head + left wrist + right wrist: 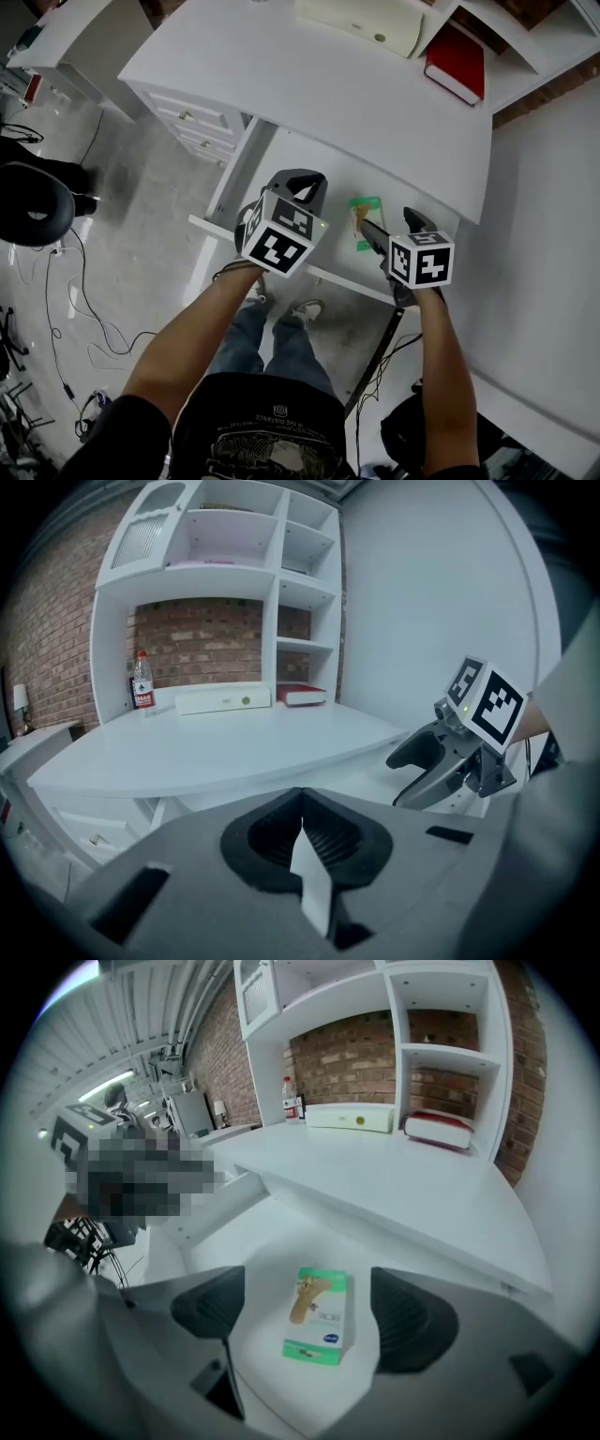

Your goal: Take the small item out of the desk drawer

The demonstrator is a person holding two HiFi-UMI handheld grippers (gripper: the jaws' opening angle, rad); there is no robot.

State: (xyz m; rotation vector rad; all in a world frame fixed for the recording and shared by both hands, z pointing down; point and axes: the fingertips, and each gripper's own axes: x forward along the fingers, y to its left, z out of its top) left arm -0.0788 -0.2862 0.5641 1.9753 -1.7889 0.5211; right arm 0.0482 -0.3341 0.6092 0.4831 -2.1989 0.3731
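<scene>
Flat green box [317, 1316], perhaps cardboard, white drawer [300, 164]

The head view looks steeply down on the table [375, 94]; both gripper views face low across it toward the shelves [216, 569].

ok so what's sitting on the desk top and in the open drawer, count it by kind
bottle: 1
red book: 1
long white box: 1
small green box: 1
total: 4
</scene>
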